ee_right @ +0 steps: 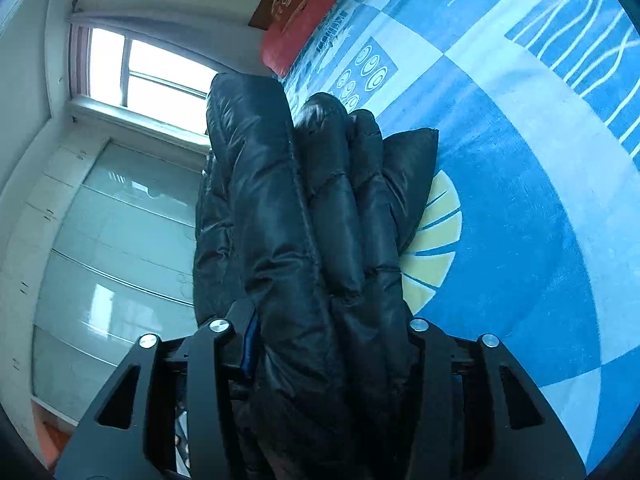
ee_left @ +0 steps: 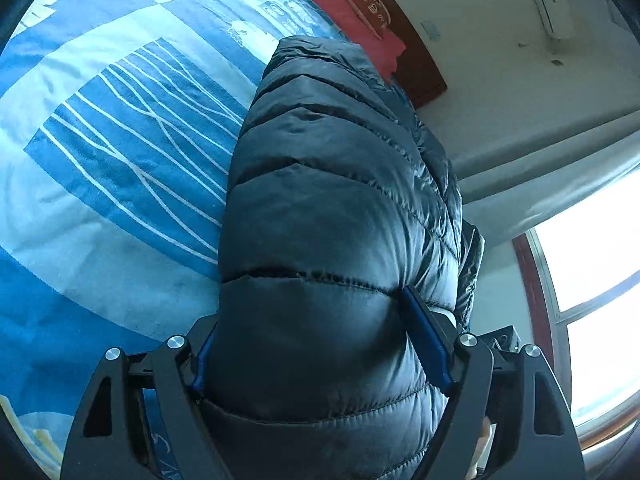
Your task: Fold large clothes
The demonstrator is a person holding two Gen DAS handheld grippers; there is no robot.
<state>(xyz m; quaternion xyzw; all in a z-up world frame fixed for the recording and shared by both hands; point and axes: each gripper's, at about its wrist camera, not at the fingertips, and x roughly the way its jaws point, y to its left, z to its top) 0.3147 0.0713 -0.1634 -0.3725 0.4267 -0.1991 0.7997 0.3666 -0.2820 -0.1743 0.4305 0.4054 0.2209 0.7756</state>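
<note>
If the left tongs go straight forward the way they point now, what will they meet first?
The jacket. The left tongs are already shut on it, and its quilted bulk fills the line ahead. Past it lie the bed and the wall, but depth is hard to judge.

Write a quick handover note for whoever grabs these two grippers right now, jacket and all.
Left gripper: shut on the black puffer jacket, quilted panel bulging between the blue pads.
Right gripper: shut on the same jacket, bunched in several layers.
Jacket: appears lifted above the blue patterned bedspread; red pillow at the headboard.
Done: both grips secured.
Left: lay it flat on the bedspread, then fold. How far folding has got cannot be told from these views.
</note>
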